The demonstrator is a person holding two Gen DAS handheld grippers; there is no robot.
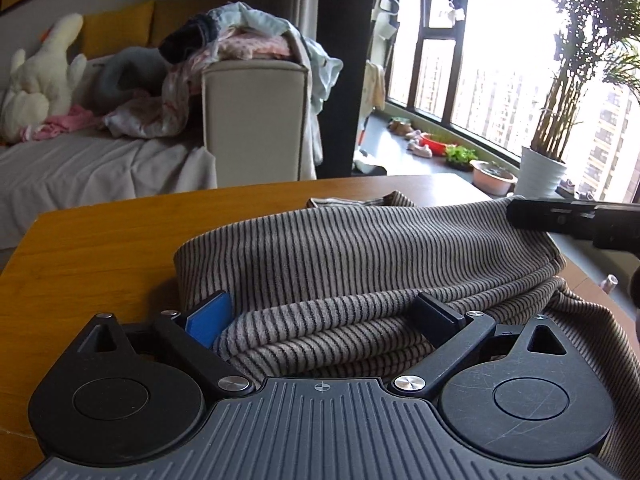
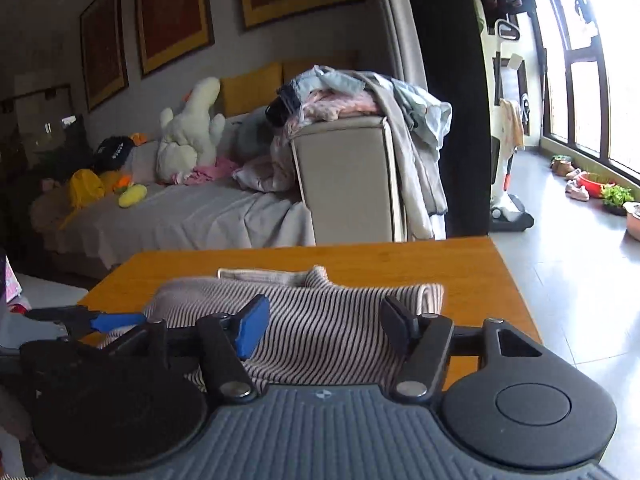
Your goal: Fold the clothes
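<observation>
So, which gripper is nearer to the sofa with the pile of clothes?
Left. The left gripper is at the striped garment's sofa-side end; the right gripper is at the window-side end, farther from the sofa.

My right gripper [image 2: 324, 326] hangs with its fingers spread wide over the striped garment [image 2: 320, 320], which lies bunched on the near part of the wooden table [image 2: 460, 264]. At far left, my left gripper [image 2: 100, 320] reaches in beside the cloth.
</observation>
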